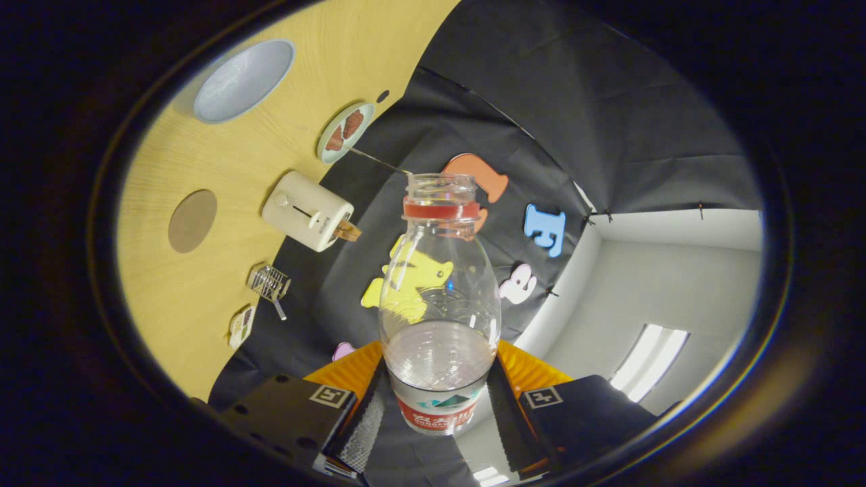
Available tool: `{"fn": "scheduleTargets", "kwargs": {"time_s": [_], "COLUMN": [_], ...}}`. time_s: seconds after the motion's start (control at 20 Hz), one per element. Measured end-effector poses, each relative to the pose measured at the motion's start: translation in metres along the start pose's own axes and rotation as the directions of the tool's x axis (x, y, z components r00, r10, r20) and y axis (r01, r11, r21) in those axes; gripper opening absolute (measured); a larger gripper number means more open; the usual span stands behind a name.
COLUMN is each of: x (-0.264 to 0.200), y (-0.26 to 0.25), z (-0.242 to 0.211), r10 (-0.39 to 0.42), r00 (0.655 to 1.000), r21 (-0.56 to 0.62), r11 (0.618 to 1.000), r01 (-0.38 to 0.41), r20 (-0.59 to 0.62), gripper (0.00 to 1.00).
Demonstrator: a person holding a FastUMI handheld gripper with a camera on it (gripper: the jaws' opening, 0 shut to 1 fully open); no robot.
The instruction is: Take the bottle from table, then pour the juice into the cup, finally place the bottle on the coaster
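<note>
A clear plastic bottle (438, 297) with a red neck ring and no cap stands between my fingers, lifted off the table and seen against the booth wall. My gripper (436, 409) is shut on the bottle, both fingers pressing its labelled lower body. Clear liquid fills the lower part of the bottle. The view is rolled, so the wooden table (203, 297) runs along one side. A round brown coaster (193, 220) lies flat on the table, well off to the side of the bottle. A wide pale blue round rim, possibly the cup (244, 80), sits farther along the table.
A white toaster (308, 211) with a slice of toast sits on the table near the wall. A small plate (346, 132) with brown food lies beyond it. A small wire rack (270, 283) and a small white item (241, 326) sit nearer my fingers.
</note>
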State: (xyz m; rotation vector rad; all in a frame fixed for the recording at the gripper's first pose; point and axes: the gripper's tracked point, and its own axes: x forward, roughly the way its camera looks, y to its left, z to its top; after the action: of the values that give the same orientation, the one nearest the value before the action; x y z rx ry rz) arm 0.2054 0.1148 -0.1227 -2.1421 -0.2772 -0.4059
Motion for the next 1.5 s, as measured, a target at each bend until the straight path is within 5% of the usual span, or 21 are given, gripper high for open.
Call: {"fn": "scheduleTargets", "kwargs": {"time_s": [0.75, 1.0, 1.2, 1.4, 1.5], "x": [0.0, 0.002, -0.001, 0.002, 0.003], "y": [-0.003, 0.016, 0.043, 0.042, 0.047], "z": [0.006, 0.0, -0.007, -0.015, -0.017], "r10": [-0.014, 0.074, 0.246, 0.287, 0.334], "r00": [1.0, 0.996, 0.967, 0.954, 0.939], "r21": [0.022, 0.183, 0.448, 0.584, 0.703], "r11": [1.0, 0.981, 0.874, 0.791, 0.686], "r01": [0.014, -0.065, -0.188, -0.183, -0.186], "r20": [0.001, -0.044, -0.073, -0.09, -0.078], "gripper": [0.78, 0.78, 0.78, 0.79, 0.79]}}
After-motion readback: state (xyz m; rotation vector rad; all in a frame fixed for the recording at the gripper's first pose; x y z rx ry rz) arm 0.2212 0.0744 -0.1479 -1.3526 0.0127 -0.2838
